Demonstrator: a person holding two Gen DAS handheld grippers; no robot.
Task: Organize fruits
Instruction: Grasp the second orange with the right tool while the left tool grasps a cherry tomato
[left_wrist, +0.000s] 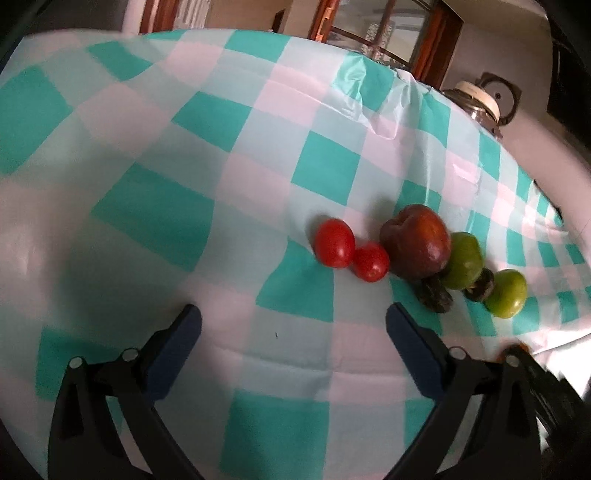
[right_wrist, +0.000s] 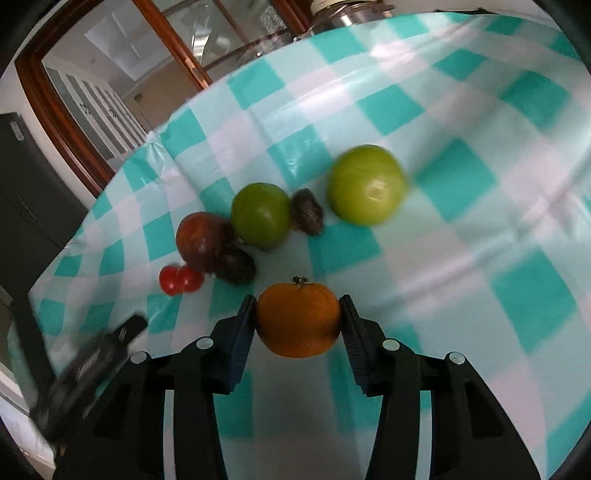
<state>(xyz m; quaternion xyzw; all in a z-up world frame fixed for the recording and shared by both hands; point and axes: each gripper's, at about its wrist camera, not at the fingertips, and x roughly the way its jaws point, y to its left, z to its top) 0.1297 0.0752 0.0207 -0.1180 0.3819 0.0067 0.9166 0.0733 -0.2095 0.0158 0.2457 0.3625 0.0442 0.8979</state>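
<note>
Orange (right_wrist: 298, 319) | clamped between right hand-held gripper (right_wrist: 298, 314) pads | left hand-held gripper (left_wrist: 293, 319) wide, empty

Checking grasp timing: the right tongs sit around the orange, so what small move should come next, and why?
Probably lift the orange slightly. The right tongs have both pads against its sides, so it looks gripped. The row of fruits, ending at the bright green one, lies just ahead, so raising it first avoids knocking them.

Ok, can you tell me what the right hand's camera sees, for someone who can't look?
The right gripper grips an orange between its two fingers above a teal-and-white checked tablecloth. Beyond it sit two green fruits, two dark lumpy fruits, a dark red fruit and two small red tomatoes.
</note>
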